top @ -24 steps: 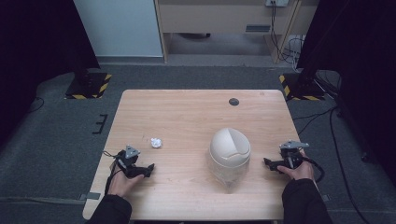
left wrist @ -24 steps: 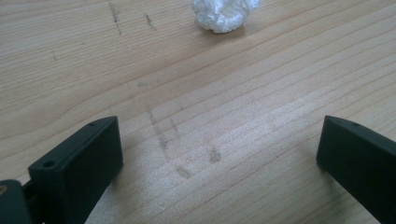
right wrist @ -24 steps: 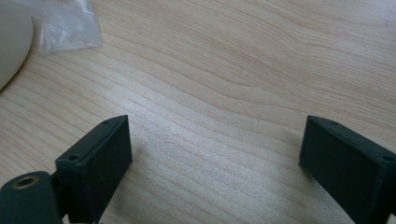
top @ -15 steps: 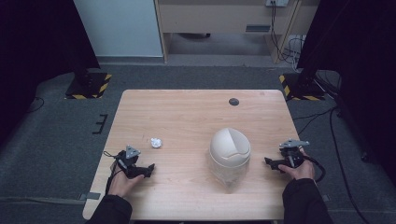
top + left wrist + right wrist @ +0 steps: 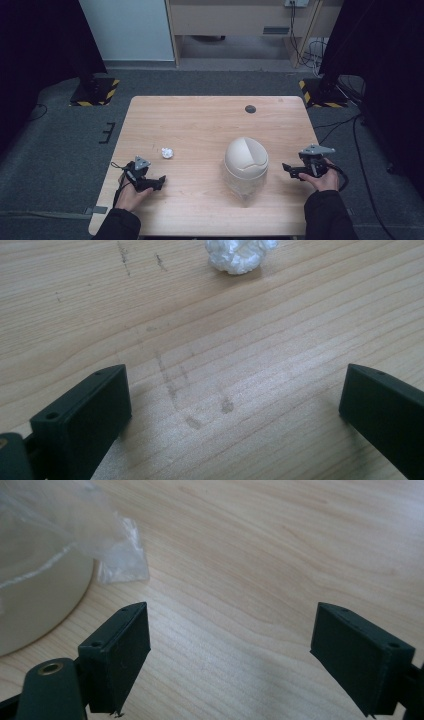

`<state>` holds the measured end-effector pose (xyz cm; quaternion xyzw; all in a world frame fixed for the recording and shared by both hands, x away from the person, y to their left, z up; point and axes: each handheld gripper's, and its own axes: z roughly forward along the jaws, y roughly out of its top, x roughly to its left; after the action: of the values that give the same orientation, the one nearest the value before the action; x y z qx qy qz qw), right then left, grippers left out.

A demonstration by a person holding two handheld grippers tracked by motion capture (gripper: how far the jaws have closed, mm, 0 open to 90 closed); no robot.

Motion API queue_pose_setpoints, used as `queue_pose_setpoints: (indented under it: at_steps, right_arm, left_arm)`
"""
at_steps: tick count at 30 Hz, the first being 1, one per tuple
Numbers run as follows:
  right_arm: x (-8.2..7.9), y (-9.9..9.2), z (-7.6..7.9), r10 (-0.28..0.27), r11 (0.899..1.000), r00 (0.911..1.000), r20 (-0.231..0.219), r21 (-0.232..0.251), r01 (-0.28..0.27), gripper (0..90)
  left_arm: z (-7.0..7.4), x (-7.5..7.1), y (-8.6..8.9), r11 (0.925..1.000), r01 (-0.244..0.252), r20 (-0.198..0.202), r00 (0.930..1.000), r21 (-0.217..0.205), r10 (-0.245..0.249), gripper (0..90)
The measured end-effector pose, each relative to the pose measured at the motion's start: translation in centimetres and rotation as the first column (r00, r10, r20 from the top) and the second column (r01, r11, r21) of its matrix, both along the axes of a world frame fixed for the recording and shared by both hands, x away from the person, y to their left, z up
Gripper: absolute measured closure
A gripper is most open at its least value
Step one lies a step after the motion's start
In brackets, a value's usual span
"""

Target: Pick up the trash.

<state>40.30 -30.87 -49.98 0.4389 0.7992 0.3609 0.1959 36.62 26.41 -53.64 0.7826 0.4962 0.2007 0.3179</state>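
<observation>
Nearest the person, at about seven o'clock on the wooden table (image 5: 200, 120), the left gripper (image 5: 159, 181) rests low over the wood in the left hand (image 5: 131, 196), with a dark sleeve behind it at the table's near edge. Its jaws are spread wide with only bare, faintly smudged wood between them, as the left gripper view shows. At about four o'clock, the right gripper (image 5: 286, 168) sits in the right hand (image 5: 320, 179), pointing toward the table's middle; its jaws are also spread, with nothing between them, and the right gripper view shows plain wood in the gap. Between the two, just right of centre on the near half, stands a cream domed bin (image 5: 245, 159) with a clear plastic liner (image 5: 120, 560) bunched around its base; a crumpled corner of that liner lies on the wood just beyond the right gripper's jaw, not touching it. Farther out from the left gripper, at about nine o'clock on the table, lies a small crumpled white paper ball (image 5: 167, 153), apart from the jaws and well apart from the bin; in the left gripper view it sits at twelve o'clock, ahead of the jaws. Farthest, near the table's far edge at about one o'clock, is a small dark round disc (image 5: 250, 109).
</observation>
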Motion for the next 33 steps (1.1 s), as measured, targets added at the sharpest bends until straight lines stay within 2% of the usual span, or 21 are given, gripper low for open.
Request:
queue_pose_setpoints:
  at_steps: [4, 5, 14, 16, 23, 28, 33]
  right_arm:
    - [-0.2, 0.0, 0.8, -0.01, 1.0, 0.9996, 0.026, -0.002, 0.01, 15.9]
    - [-0.4, 0.0, 1.5, -0.014, 1.0, 0.9989, 0.046, 0.011, 0.013, 15.9]
    - [-0.8, 0.2, 4.0, -0.013, 0.998, 0.9932, 0.116, 0.059, 0.007, 15.6]
    - [-1.0, 0.3, 5.0, -0.009, 0.997, 0.9898, 0.142, 0.076, -0.002, 15.5]
    - [-1.4, 0.6, 6.7, 0.001, 0.995, 0.9838, 0.179, 0.098, -0.019, 15.6]
    - [-1.9, 0.9, 8.3, 0.037, 0.991, 0.9745, 0.221, 0.114, -0.063, 15.6]
    - [-2.7, 1.9, 10.3, 0.104, 0.984, 0.9553, 0.277, 0.113, -0.14, 15.6]
  left_arm:
    - [0.0, 0.0, 0.0, 1.0, 0.0, 0.0, 1.0, 0.0, 0.0, 0.0]
    - [0.0, 0.0, 0.0, 1.0, 0.0, 0.0, 1.0, 0.0, 0.0, 0.0]
    - [0.0, 0.0, 0.0, 1.0, 0.0, 0.0, 1.0, 0.0, 0.0, 0.0]
    - [0.0, 0.0, 0.0, 1.0, 0.001, 0.0, 1.0, 0.0, -0.001, 0.0]
    - [0.0, 0.0, 0.0, 1.0, 0.001, -0.001, 1.0, 0.0, -0.001, 0.0]
    - [0.0, 0.0, 0.0, 1.0, 0.003, -0.001, 1.0, 0.0, -0.003, 0.0]
    - [0.0, 0.0, 0.0, 1.0, 0.003, -0.001, 1.0, 0.0, -0.003, 0.0]
